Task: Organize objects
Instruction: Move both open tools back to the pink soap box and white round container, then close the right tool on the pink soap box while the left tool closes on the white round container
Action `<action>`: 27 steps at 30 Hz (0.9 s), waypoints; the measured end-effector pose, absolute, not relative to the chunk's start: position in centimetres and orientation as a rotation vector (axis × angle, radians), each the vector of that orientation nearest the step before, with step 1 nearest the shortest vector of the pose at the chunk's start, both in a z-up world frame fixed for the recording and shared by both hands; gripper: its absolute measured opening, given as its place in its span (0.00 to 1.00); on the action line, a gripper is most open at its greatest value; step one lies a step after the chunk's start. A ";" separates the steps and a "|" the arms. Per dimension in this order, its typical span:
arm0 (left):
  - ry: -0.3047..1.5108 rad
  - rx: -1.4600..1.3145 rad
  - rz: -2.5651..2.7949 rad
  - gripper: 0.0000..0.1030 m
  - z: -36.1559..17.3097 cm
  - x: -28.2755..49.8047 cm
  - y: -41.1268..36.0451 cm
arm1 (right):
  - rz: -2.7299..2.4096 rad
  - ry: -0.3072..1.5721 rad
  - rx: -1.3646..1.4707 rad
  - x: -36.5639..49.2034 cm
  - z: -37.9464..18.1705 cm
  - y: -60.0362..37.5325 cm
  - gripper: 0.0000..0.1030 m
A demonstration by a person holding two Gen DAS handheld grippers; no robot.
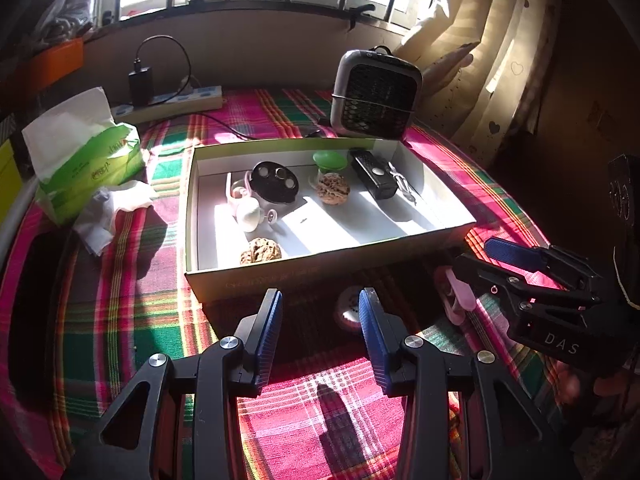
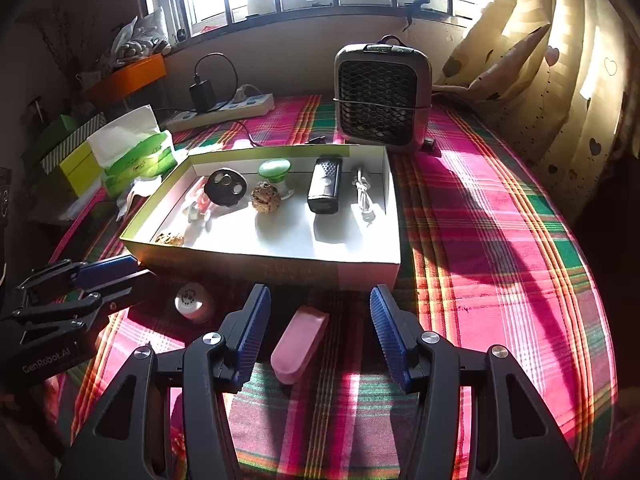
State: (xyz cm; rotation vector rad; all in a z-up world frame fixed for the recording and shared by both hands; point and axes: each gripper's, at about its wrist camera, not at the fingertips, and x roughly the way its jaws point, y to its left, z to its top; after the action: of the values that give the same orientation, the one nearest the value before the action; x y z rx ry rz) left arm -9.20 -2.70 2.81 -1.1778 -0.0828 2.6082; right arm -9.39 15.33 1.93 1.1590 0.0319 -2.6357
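A shallow white box (image 1: 436, 200) (image 2: 394, 216) on the plaid cloth holds two walnuts (image 1: 333, 188), a black disc (image 1: 276, 182), a green-capped item (image 1: 329, 160), a black remote-like device (image 1: 372, 174) and a white cable (image 2: 362, 196). In front of the box lie a pink case (image 2: 298, 344) (image 1: 456, 292) and a small white round jar (image 2: 194, 302) (image 1: 349, 308). My left gripper (image 1: 320, 332) is open and empty, just short of the jar. My right gripper (image 2: 320, 332) is open, with the pink case between its fingers, untouched.
A grey fan heater (image 1: 376, 92) stands behind the box. A green tissue pack (image 1: 84, 156) and crumpled tissue lie at left. A power strip (image 1: 168, 102) with a charger sits at the back. Curtains (image 2: 540, 60) hang at right.
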 end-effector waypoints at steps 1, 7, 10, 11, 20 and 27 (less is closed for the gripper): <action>-0.078 -1.187 2.598 0.37 2.6 -9.2 -2.5 | -2.631 0.023 1.166 -9.3 1.8 15.4 0.52; -0.058 -1.211 2.558 0.37 1.9 -9.3 -1.7 | -2.617 0.016 1.207 -9.2 0.7 15.5 0.52; -0.053 -1.228 2.547 0.37 1.6 -9.6 -1.5 | -2.613 0.015 1.219 -9.2 0.5 15.4 0.52; -0.050 -1.232 2.544 0.37 1.5 -9.6 -1.4 | -2.610 0.014 1.223 -9.2 0.4 15.4 0.52; -0.025 -1.255 2.521 0.37 0.9 -10.0 -0.8 | -2.598 0.046 1.265 -9.5 -0.4 15.2 0.52; -0.019 -1.274 2.518 0.37 0.6 -10.4 -0.6 | -2.609 0.087 1.272 -9.6 -0.7 15.3 0.52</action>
State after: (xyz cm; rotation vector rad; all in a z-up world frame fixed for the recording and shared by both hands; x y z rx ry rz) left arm -10.38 -0.63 0.59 -1.2740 -0.0190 2.5178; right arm -9.56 15.27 -0.66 1.2716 0.0869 -2.6092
